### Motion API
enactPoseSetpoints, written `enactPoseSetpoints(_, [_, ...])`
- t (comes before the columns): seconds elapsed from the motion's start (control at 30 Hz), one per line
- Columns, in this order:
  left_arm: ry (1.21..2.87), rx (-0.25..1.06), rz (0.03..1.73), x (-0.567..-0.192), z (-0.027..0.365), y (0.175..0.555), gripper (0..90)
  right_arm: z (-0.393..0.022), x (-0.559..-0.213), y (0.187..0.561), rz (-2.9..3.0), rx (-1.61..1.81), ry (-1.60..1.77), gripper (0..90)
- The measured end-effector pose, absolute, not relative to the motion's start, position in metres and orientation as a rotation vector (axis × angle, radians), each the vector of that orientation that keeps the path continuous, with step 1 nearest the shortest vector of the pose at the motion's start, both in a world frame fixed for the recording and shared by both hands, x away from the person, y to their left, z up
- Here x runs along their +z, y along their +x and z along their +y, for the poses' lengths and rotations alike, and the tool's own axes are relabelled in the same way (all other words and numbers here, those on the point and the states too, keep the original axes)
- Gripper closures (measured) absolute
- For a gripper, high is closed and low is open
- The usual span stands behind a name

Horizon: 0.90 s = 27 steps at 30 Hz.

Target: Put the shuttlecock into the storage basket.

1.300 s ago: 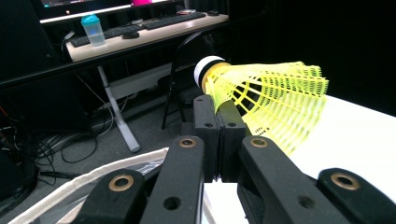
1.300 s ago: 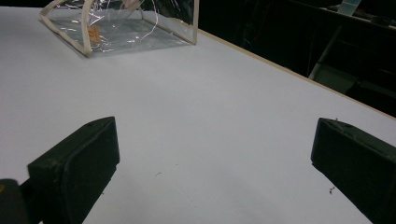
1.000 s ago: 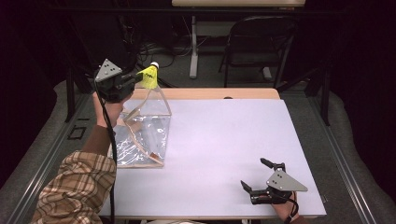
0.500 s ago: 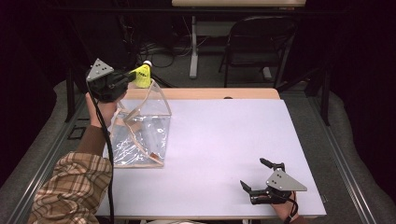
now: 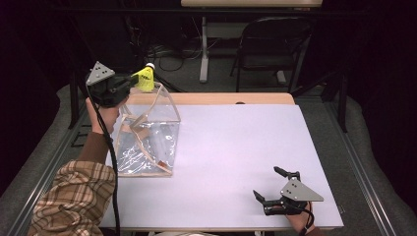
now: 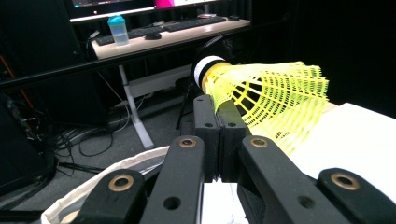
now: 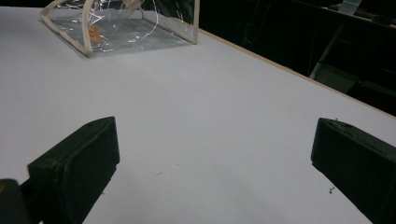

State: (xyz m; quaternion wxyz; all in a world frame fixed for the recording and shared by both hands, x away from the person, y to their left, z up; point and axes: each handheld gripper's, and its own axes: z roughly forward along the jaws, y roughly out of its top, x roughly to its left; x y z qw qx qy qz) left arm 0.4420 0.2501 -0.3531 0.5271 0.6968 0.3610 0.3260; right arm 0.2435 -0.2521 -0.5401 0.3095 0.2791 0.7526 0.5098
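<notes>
The left tongs (image 5: 132, 81) pinch a yellow shuttlecock (image 5: 144, 78) by its skirt, held above the clear bag (image 5: 147, 132) (something small, perhaps orange, lies inside). The right tongs (image 5: 272, 184) rest spread apart on the table (image 5: 236, 147).

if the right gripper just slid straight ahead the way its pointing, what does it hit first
Probably the clear bag. The right gripper rests open near the table's front right corner, aimed across bare white tabletop toward the bag at the far left. Nothing lies between them, though whether its line meets the bag squarely is uncertain.
</notes>
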Motion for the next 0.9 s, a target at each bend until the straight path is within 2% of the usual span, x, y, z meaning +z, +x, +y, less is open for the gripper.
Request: enactPoseSetpoints(0.9, [1.643,0.784,0.915,-0.358,0.263,0.447,89.8,-0.252,-0.54,0.244,1.986,1.348,0.739,0.7])
